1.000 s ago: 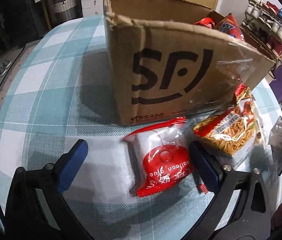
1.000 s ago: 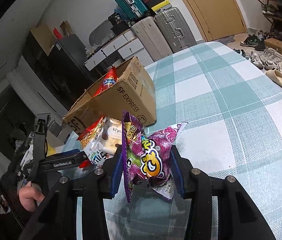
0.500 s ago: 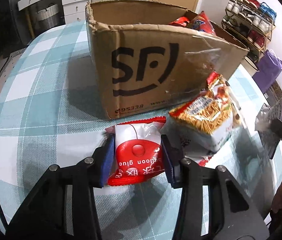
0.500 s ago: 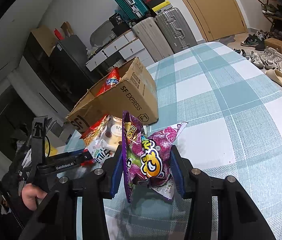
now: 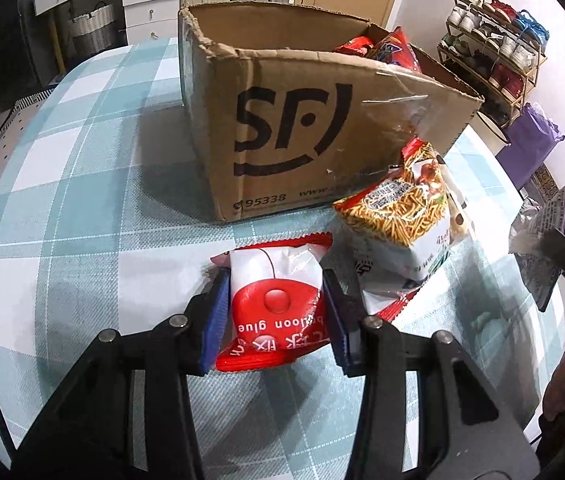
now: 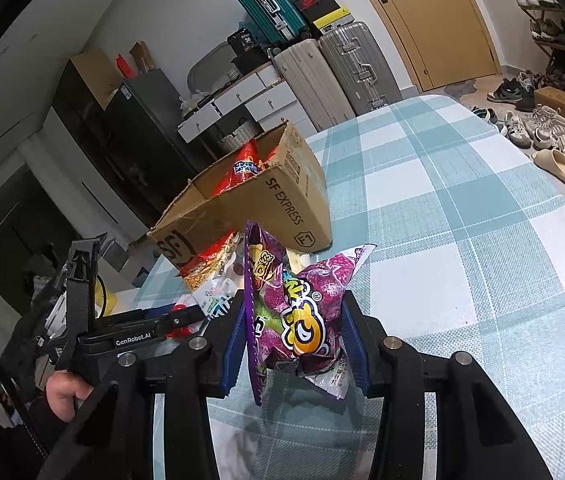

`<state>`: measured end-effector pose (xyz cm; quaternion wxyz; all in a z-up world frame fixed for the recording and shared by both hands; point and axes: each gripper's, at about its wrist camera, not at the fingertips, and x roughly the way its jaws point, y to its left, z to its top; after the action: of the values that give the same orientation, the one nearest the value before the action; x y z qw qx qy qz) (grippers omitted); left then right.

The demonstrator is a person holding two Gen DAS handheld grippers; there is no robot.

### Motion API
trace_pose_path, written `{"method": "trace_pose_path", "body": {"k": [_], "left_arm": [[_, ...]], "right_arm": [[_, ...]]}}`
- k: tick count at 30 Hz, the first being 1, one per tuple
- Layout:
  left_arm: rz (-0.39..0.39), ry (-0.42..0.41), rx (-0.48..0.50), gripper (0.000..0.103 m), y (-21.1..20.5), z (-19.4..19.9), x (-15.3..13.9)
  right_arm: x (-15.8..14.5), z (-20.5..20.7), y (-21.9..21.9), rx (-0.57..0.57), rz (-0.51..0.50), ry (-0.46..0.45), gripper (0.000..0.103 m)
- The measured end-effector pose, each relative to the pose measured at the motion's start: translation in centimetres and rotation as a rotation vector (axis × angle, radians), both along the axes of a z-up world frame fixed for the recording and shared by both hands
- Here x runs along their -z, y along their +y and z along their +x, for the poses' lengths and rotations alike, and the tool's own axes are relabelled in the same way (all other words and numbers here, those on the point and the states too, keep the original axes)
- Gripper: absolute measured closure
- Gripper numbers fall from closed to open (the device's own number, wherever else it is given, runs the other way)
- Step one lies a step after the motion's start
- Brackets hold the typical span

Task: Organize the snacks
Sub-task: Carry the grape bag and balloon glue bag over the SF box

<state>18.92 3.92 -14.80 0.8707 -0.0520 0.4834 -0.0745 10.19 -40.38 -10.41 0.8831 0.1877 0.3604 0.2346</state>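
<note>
Left tongs [image 5: 275, 310]: closed on the red-and-white packet [image 5: 274, 300], blue pads pressed against both of its sides; the packet's print reads "balloon glue".
Red-and-white packet: between the left tongs' pads, its far end toward the box.
Cardboard box [image 5: 302, 128]: straight ahead of the left tongs, open at the top, red snack bags [image 5: 394, 46] standing inside at its far right.
Noodle snack bag [image 5: 398, 212]: ahead and to the right of the left tongs, leaning against the box's near right corner, on top of other packets.
Surface [image 5: 82, 184]: a blue-and-white checked cloth under everything.
Right tongs [image 6: 292, 346]: closed on the purple snack bag [image 6: 302, 316], pads squeezing it from both sides, crumpled top sticking up.
Purple snack bag: held between the right tongs' pads, above the cloth; the box lies ahead and to the left.
</note>
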Motion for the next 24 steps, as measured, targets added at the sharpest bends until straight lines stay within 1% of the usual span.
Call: {"method": "trace_pose_path", "body": {"k": [12, 24], "left_arm": [[-0.014, -0.025, 0.001, 0.062, 0.7, -2.1, -1.8], [-0.035, -0.089, 0.000, 0.062, 1.0, -3.8, -5.7]], "right_arm": [[-1.0, -0.8, 1.1, -0.027, -0.002, -0.024, 0.059], [-3.2, -1.4, 3.4, -0.075, -0.009, -0.068, 0.059]]}}
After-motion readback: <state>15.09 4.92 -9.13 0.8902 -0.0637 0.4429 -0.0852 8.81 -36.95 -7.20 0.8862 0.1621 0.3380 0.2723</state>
